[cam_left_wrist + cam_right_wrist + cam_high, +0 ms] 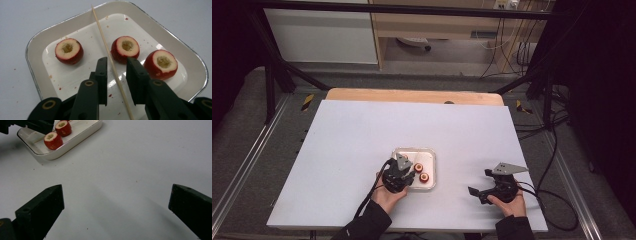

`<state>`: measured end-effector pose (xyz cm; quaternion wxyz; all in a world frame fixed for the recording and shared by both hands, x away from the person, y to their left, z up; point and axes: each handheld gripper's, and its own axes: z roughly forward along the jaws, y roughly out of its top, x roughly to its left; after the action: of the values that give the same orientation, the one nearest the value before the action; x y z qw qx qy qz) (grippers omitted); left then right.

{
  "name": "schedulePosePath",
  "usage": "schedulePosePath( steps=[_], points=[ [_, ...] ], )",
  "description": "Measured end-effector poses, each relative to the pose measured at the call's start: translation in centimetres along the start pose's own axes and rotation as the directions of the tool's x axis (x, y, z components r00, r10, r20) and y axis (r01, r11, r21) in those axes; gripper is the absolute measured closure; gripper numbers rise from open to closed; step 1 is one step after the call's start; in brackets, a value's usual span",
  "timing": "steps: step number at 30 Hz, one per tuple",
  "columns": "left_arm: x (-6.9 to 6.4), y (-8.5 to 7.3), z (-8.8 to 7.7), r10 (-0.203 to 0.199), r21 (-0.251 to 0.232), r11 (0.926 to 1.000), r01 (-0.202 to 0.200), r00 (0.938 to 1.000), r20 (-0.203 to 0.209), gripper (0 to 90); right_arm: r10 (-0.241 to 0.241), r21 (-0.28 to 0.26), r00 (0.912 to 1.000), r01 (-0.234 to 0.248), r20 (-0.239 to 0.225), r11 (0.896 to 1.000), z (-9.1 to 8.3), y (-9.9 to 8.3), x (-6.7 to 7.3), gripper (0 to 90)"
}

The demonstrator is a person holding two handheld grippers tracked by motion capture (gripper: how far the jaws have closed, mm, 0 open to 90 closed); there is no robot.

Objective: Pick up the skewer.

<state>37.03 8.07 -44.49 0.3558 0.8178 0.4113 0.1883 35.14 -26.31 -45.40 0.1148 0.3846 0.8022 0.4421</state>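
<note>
- The white tabletop (362, 150) carries one shallow white tray (432, 152) near the person's edge; all the work sits in that tray.
- The tray holds three cored red fruit pieces, cut side up, each with its middle hollowed out: one (69, 51) to the left, one (125, 49) in the middle, one (161, 64) to the right in the left gripper view. None is threaded on anything yet.
- The left tongs (117, 75) hang low over the tray, jaws narrowed to a small gap around the wooden skewer (111, 65). The stick lies slanted between them, and a sliver of space shows on each side, so I judge the pinch not yet made.
- The right tongs (116, 205) rest well apart over bare tabletop, jaws spread wide, holding nothing.
- Judged from this: the skewer pickup is only starting, and spearing all three pieces is left.
</note>
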Motion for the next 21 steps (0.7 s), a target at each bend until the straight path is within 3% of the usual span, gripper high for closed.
schedulePosePath(
  steps=[7,21],
  points=[
    [-0.04,-0.20,0.41,-0.003,0.002,1.0000,0.003,1.0000,-0.009,77.8,-0.003,-0.001,1.0000,0.003,0.000,1.000,-0.01,0.00,-0.01,0.7],
    [-0.04,-0.56,0.50,-0.064,-0.025,0.9977,0.063,0.9974,-0.032,87.1,-0.002,0.007,1.0000,0.002,-0.001,1.000,0.04,-0.02,0.01,0.6]
  ],
)
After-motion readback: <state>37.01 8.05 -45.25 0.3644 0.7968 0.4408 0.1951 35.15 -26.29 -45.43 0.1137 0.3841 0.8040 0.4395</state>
